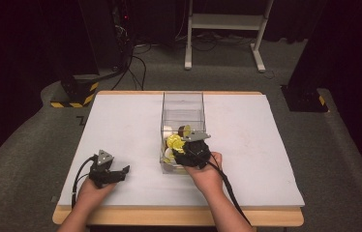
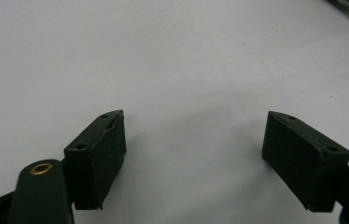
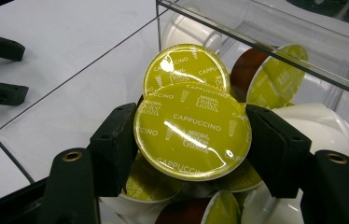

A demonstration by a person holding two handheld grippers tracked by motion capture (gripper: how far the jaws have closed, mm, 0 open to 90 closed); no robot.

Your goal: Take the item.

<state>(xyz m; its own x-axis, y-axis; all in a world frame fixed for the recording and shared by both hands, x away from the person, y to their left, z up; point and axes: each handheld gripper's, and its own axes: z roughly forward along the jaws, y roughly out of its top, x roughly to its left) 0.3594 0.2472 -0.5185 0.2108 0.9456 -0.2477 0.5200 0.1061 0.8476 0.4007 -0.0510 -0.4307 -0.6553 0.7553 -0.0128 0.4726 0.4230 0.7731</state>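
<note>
Nearest the lens in the right gripper view, the right gripper (image 3: 192, 140) pinches a glossy yellow-green foil-lidded capsule (image 3: 192, 132) by its round rim, one black blocky jaw on each side. The capsule sits above a heap of other capsules (image 3: 275, 77), white and brown plastic cups, inside the clear box (image 3: 84, 91), whose thin straight walls stand close on either side. The left gripper (image 2: 193, 140) rests with jaws spread wide over the matte white table (image 1: 121, 121), well apart from the box, open surface all around.
</note>
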